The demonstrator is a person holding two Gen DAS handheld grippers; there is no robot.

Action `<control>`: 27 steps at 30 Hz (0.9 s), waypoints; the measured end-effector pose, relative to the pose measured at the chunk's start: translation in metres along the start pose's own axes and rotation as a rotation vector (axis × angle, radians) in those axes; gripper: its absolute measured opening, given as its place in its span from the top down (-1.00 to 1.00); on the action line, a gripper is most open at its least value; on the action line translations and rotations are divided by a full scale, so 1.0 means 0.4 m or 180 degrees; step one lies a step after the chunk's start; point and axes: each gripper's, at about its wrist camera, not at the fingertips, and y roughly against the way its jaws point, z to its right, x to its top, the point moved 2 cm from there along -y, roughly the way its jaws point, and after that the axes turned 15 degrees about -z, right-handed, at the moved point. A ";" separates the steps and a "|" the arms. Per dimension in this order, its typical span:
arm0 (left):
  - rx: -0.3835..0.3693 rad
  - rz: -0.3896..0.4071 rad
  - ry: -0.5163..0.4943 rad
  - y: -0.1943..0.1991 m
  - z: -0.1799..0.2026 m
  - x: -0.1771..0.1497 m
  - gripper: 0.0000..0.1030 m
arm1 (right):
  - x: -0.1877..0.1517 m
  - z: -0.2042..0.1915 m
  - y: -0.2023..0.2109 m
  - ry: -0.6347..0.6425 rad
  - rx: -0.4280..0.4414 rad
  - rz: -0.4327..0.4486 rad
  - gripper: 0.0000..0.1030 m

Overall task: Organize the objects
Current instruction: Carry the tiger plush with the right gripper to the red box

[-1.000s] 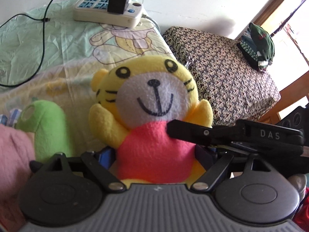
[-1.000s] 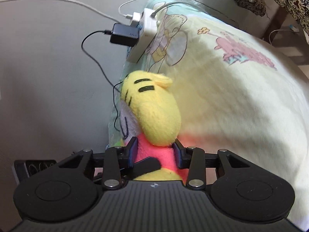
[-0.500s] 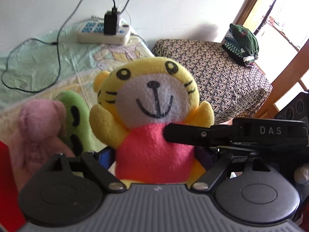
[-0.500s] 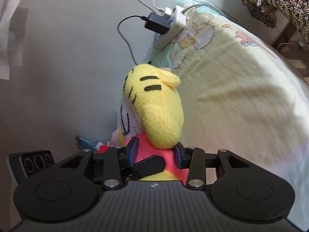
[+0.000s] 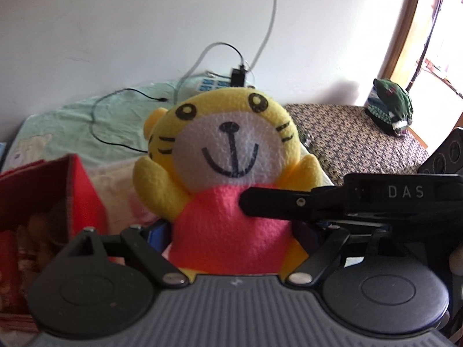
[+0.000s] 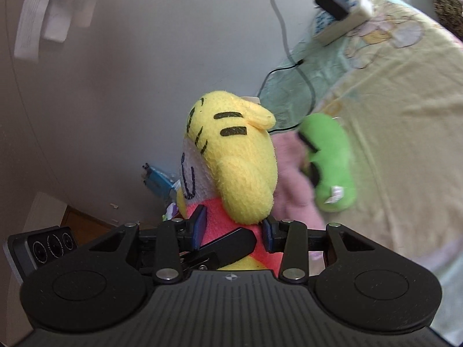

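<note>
Plainly the tiger (image 5: 228,156) was soft and light; both grippers, left (image 5: 231,231) and right (image 6: 234,231), were clamped on its red belly, a squashy but safe hold.

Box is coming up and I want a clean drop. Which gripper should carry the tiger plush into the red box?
Left: both grippers clamp the tiger plush, but the red box sits open just beside the left gripper.

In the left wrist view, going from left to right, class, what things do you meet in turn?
Red box → yellow tiger toy → patterned cloth → green hat.
</note>
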 end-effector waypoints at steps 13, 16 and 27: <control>-0.0025 0.0189 0.0290 0.143 -0.339 -0.116 -0.67 | -0.072 -0.202 -0.293 0.0194 -0.0168 0.0002 0.19; -0.0084 0.0185 0.0286 0.145 -0.406 -0.129 -0.67 | -0.080 -0.225 -0.352 0.0210 -0.0295 0.0076 0.19; -0.0446 -0.0064 0.0264 0.061 -0.547 -0.139 -0.77 | -0.094 -0.240 -0.468 0.0171 -0.1054 0.0336 0.25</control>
